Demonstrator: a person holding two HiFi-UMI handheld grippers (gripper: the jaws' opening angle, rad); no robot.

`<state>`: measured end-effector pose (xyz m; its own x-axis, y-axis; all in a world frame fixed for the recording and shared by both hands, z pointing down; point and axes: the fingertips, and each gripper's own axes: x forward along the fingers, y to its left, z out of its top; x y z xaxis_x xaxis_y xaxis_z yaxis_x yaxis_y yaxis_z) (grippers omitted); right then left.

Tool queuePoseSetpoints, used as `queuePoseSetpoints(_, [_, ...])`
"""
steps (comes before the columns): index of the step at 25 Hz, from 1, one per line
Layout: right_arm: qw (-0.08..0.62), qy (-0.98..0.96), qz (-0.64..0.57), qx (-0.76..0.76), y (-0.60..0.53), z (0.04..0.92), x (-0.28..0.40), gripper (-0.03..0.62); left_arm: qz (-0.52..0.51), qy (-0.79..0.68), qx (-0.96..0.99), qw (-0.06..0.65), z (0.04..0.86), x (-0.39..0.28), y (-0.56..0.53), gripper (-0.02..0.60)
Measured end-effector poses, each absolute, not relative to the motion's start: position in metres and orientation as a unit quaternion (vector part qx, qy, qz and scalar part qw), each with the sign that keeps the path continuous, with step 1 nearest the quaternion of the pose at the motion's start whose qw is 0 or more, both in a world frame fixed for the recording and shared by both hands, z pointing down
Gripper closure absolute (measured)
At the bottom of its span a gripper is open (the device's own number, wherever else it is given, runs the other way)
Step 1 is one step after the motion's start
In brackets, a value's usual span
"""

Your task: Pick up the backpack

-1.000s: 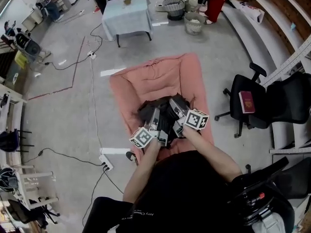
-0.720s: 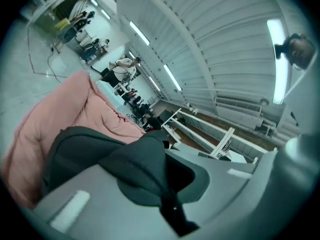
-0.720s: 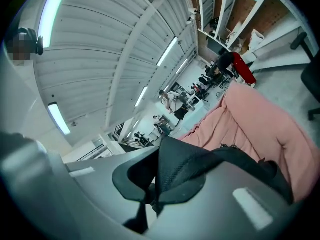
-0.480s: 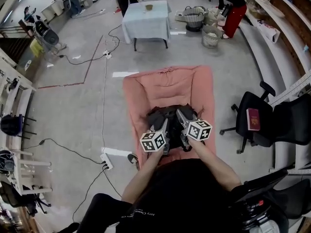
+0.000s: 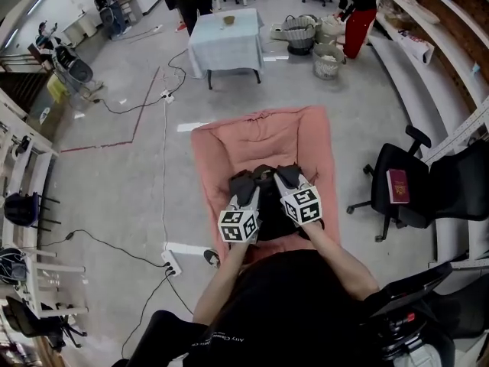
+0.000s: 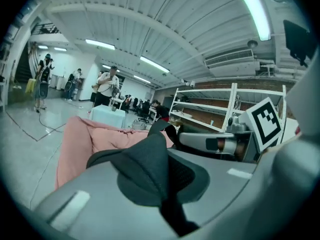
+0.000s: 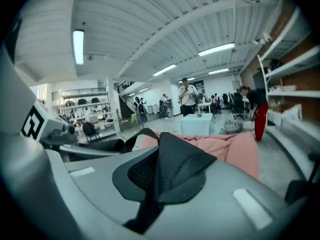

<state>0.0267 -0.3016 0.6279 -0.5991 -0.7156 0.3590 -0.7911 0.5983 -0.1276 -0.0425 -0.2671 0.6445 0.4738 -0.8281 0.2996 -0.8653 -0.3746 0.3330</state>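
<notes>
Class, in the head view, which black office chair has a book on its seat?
The office chair nearest the pink cushion, right of it: a dark red book lies on its seat. No book shows on the other chairs.

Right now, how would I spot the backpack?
Find the big pink cushion on the grey floor. The backpack is at its near end, pinched by the left gripper and right gripper. It's the only black thing on the pink.
</notes>
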Motion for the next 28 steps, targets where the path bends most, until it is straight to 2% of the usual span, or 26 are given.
queuePoseSetpoints(5, [0.153,-0.899,-0.009,0.410,-0.310,0.552,-0.019,0.569,0.036,-0.546,0.823,0.154,0.570,-0.088,-0.293,0.572])
queuePoseSetpoints(8, [0.140,-0.890,-0.080,0.426,-0.320,0.497,-0.009,0.569,0.050,-0.556,0.826,0.078,0.514,-0.075,-0.308,0.571])
queuePoseSetpoints(13, [0.057,-0.871,-0.179,0.455,-0.322,0.363,0.017,0.568,0.041,-0.554,0.823,-0.120,0.380,-0.050,-0.309,0.571])
queuePoseSetpoints(17, [-0.012,-0.835,-0.267,0.482,-0.294,0.277,0.038,0.568,-0.009,-0.566,0.797,-0.209,0.296,-0.026,-0.280,0.571])
queuePoseSetpoints(21, [-0.041,-0.809,-0.295,0.507,-0.269,0.256,0.051,0.568,-0.031,-0.583,0.781,-0.222,0.280,-0.019,-0.268,0.571])
queuePoseSetpoints(28, [-0.033,-0.826,-0.224,0.516,-0.280,0.281,0.042,0.568,-0.005,-0.595,0.789,-0.157,0.306,-0.036,-0.281,0.571])
